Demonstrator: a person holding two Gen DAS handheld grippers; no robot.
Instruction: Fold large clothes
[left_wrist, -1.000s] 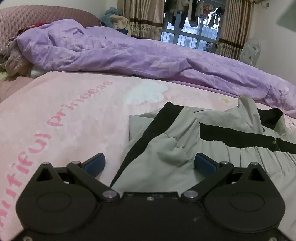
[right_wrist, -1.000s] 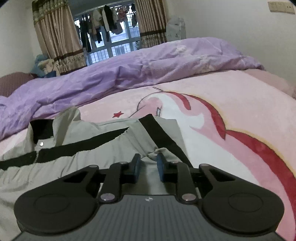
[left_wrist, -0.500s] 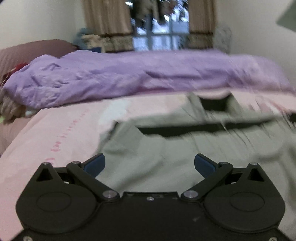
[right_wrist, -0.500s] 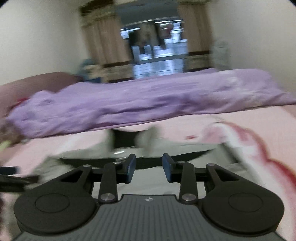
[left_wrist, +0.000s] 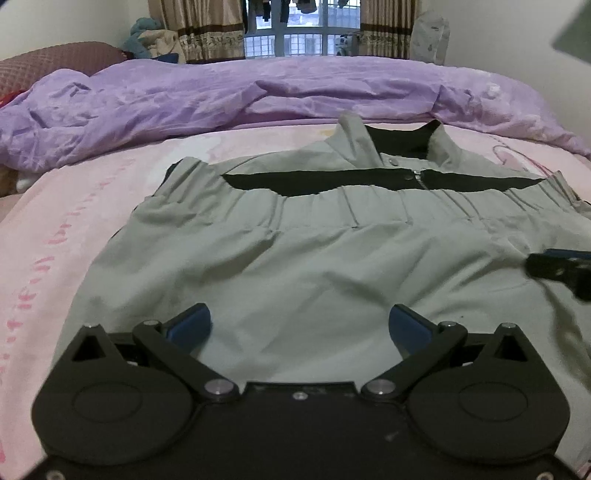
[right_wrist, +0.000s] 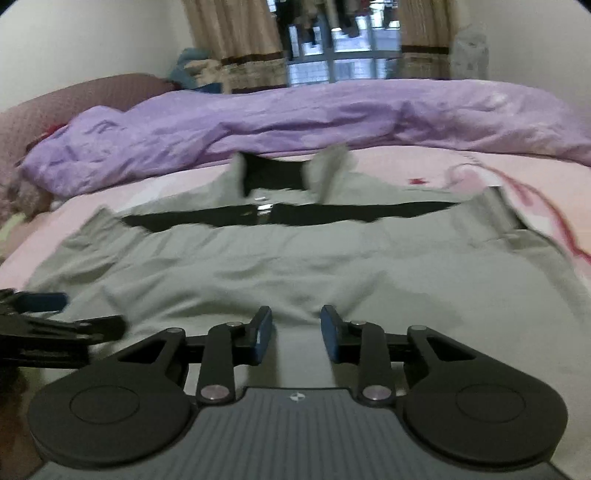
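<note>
A grey jacket with a black chest band and a zip lies folded on the pink blanket, collar toward the far side. My left gripper hovers over its near left part, open wide, with only flat cloth below. My right gripper hangs over the jacket near its front edge. Its jaws are a small way apart and closing, and nothing is pinched between the pads. Each gripper shows in the other's view: the right gripper at the right edge, the left gripper at the left edge.
A crumpled purple duvet lies across the bed behind the jacket. A maroon headboard stands at the far left. Curtains and a barred window are at the back. Pink blanket lies bare to the left and right.
Both grippers have swung from the jacket's outer corners toward its middle. The right jaws, nearly shut on a fold of cloth before, have parted and let it go.
</note>
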